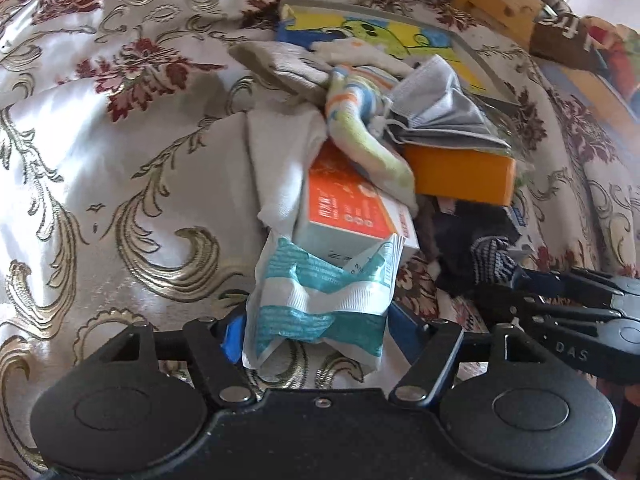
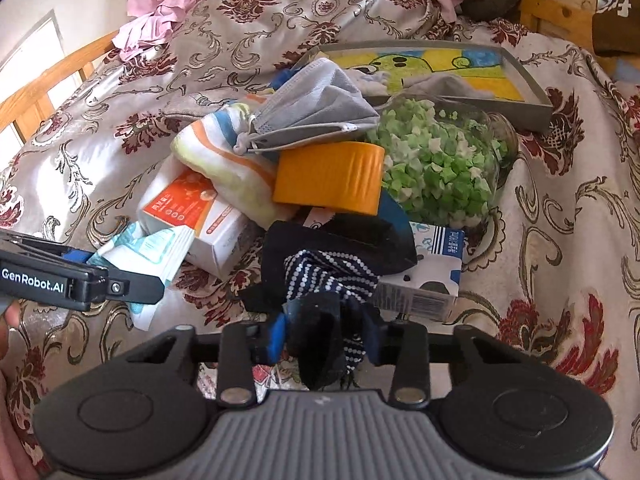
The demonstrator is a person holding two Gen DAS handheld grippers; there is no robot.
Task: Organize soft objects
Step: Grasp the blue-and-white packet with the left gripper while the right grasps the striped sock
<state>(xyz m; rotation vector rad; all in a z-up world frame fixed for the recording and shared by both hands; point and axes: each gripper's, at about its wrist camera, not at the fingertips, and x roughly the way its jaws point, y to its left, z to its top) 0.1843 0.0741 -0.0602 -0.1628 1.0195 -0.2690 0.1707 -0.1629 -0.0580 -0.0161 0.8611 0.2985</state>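
Gripping on both sides, level with the bedspread [image 2: 560, 208].
Left gripper [image 1: 316, 332] clamps wipes pack [image 1: 320, 300], left of box [image 1: 352, 212]; right gripper [image 2: 326, 340] pinches dark sock [image 2: 332, 280], right of box.

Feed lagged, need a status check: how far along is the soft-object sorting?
Early. Nothing looks sorted yet. In hand: left tongs grip the white-teal wipes packet; right tongs grip the dark dotted sock. Left in the pile: striped sock, grey face mask, among the boxes.

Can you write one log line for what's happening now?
left hand-held gripper: shut on teal-white packet | right hand-held gripper: shut on dark dotted sock | pile on bedspread
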